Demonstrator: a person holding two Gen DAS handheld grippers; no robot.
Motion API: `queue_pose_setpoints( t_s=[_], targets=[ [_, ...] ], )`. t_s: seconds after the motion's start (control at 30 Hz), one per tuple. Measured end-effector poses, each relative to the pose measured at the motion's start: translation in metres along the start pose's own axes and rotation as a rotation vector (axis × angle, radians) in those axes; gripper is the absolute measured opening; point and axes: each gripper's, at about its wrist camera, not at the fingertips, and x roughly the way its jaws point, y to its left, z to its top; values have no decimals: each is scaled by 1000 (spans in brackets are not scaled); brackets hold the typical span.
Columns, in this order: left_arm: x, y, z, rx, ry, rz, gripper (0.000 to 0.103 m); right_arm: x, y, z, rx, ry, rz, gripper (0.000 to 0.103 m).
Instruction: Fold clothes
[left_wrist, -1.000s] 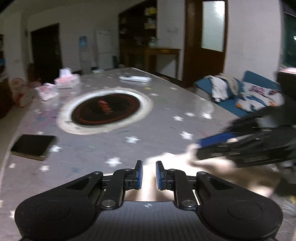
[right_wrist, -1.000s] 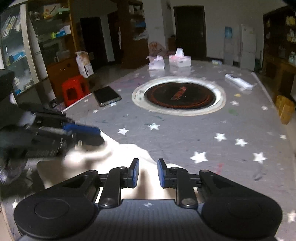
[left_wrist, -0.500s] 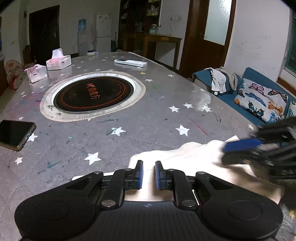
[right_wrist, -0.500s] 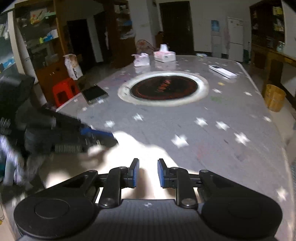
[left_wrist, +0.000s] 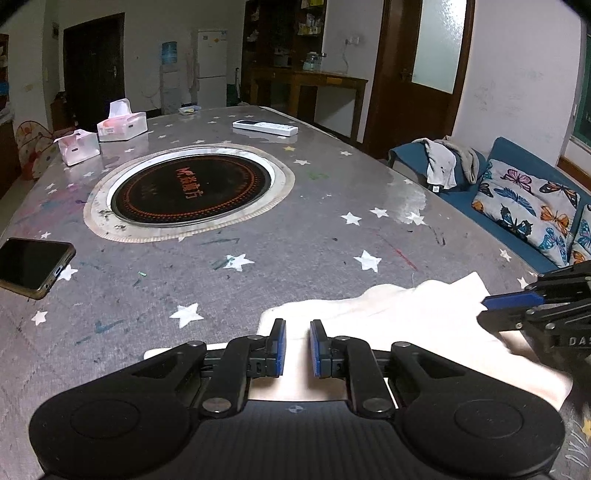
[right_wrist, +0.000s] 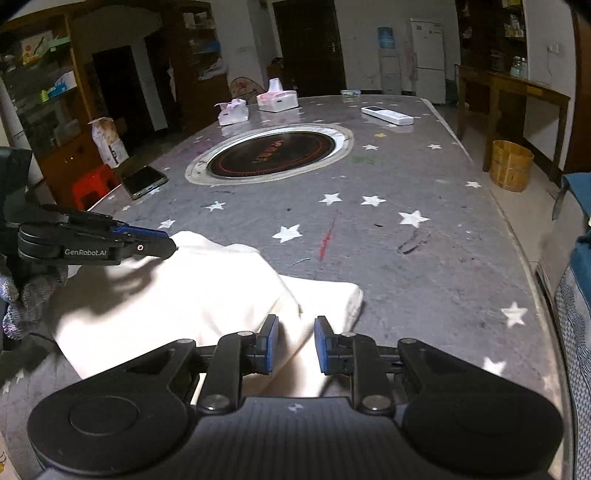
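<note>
— Where's the garment?

— I see the cream garment (right_wrist: 192, 295) lying partly folded at the near edge of the star-patterned counter (right_wrist: 424, 258), short of the round inset hob (left_wrist: 192, 194).

— And the jaws?

— My left gripper (left_wrist: 297, 347) and right gripper (right_wrist: 291, 347) both hover over the cloth, jaws a narrow gap apart, gripping nothing. A phone (left_wrist: 31, 266) lies off to my left
</note>
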Motion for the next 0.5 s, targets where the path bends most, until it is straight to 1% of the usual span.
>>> queue_pose_setpoints(
  t_s=[0.07, 0.1, 0.17, 0.27, 0.37, 0.5],
  targets=[
    [0, -1, -1, 2, -3, 4, 16, 2, 3, 0, -12, -5, 0, 18],
    [1, -1, -1, 4, -4, 6, 16, 3, 4, 0, -18, -8, -1, 12],
    [0, -2, -1, 7, -6, 9, 16, -1, 9, 1, -63, -30, -29, 5],
    [0, -4, -3, 17, -13, 11, 16, -14, 21, 6, -166, -83, -99, 4],
    [0, -5, -4, 24, -20, 15, 16, -12, 24, 7, -205, -82, -140, 4],
    [-1, -8, -6, 42, -32, 28, 16, 9, 23, -7, -250, -52, -174, 5]
  ],
)
